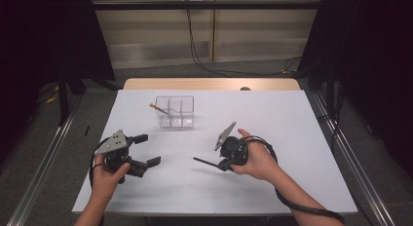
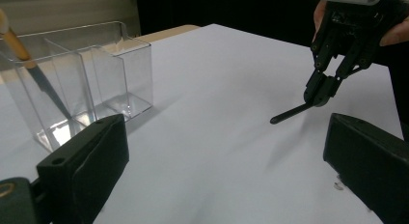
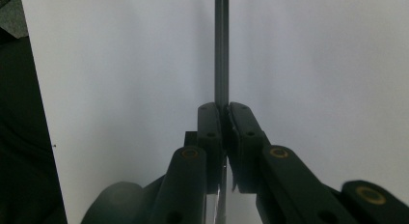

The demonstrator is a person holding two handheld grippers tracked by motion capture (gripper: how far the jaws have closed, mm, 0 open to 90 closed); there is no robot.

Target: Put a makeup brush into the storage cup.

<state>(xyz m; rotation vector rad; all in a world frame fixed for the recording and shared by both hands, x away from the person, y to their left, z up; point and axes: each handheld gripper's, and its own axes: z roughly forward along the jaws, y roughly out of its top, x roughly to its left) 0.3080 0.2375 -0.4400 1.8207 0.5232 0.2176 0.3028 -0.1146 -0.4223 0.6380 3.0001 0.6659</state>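
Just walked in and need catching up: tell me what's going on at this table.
A person works two handheld grippers over a white table. The right gripper has its jaws shut on a thin dark stick that points out toward the left gripper, whose jaws stand open with nothing between them. Farther back stands a clear divided box with a wooden-handled brush leaning in one compartment.

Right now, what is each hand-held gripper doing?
Left hand-held gripper: open, holding nothing.
Right hand-held gripper: closed on a thin black stick.
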